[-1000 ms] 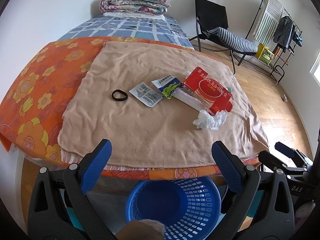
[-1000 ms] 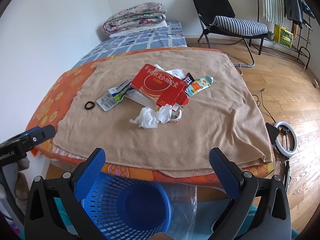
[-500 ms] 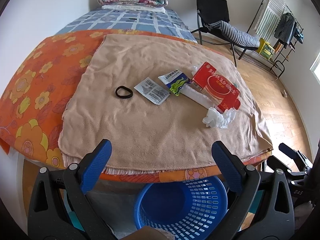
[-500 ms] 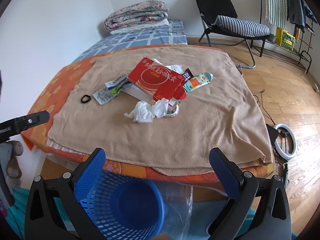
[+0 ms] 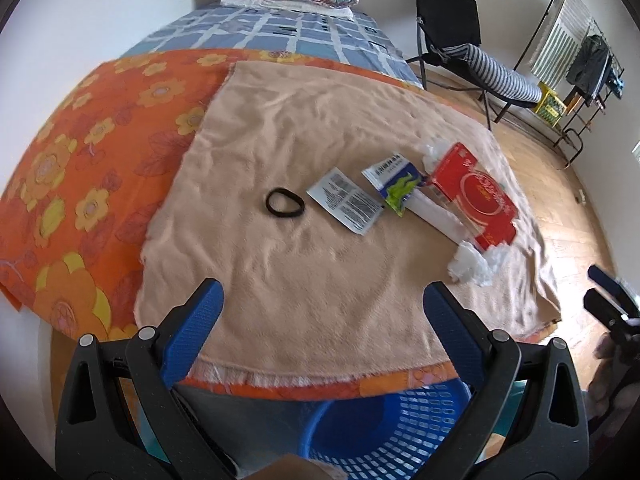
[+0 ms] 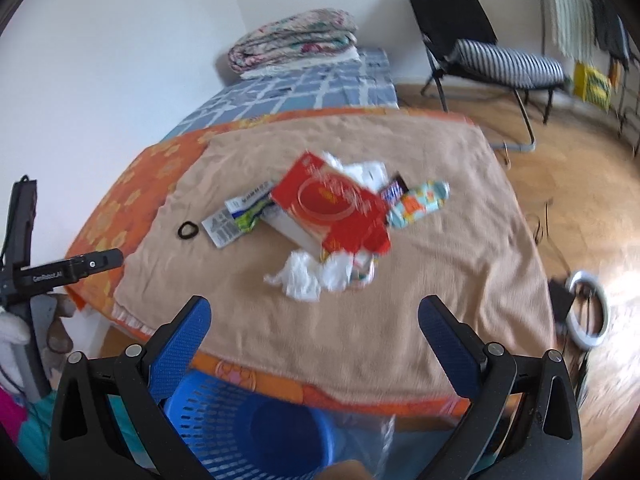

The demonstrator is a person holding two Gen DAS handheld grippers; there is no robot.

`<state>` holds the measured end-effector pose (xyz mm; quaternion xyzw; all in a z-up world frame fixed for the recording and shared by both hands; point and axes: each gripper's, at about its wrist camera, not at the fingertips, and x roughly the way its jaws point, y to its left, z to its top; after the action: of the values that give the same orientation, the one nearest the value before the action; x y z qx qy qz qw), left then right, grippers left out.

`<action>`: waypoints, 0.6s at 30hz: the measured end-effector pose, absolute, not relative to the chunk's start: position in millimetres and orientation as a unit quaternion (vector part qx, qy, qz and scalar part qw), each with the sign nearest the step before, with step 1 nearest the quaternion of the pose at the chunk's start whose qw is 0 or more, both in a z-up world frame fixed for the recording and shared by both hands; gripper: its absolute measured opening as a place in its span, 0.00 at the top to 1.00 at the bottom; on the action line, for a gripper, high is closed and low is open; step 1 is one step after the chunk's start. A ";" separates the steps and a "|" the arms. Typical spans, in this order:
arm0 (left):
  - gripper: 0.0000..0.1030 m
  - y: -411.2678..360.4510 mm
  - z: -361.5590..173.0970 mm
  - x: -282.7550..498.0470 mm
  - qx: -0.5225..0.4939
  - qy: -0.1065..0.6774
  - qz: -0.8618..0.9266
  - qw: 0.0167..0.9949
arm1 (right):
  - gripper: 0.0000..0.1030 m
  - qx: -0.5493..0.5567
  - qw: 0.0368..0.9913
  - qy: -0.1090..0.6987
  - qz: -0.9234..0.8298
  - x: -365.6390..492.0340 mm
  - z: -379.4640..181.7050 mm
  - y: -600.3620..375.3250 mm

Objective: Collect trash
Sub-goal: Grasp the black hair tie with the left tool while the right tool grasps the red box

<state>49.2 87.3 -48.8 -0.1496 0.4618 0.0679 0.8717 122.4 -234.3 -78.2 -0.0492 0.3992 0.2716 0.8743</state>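
Trash (image 6: 332, 216) heaped mid-blanket (image 5: 320, 280), blue basket (image 6: 256, 432) below the near edge.
Left gripper (image 5: 320, 312) and right gripper (image 6: 314, 328) both gape wide, empty; bare blanket lies ahead.

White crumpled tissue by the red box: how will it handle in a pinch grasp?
The tissue looks crumpled and puffy, so it is probably very light and will likely squash flat between the fingers. It lies against the red box, perhaps partly under it, so it may drag or tear when pulled. On the fuzzy beige blanket it should not slide or roll.
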 end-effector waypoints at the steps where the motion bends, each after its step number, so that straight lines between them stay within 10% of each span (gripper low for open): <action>1: 0.01 88.4 -49.2 52.9 -0.143 0.460 0.069 0.874 | 0.00 -0.055 0.869 0.401 0.285 128.4 -77.1 -230.0; 12: 0.02 118.4 -77.6 95.1 -0.137 0.476 0.087 0.864 | 0.00 -0.129 0.881 0.365 0.272 189.6 -90.0 -204.6; 18: 0.30 147.0 -101.3 125.7 -0.179 0.496 0.087 0.845 | 0.00 -0.119 0.870 0.391 0.275 219.3 -102.8 -201.5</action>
<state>125.7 147.0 -101.3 -0.1791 0.4955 0.0873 0.8454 219.3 -201.5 -102.8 -0.1186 0.3909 0.2753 0.8703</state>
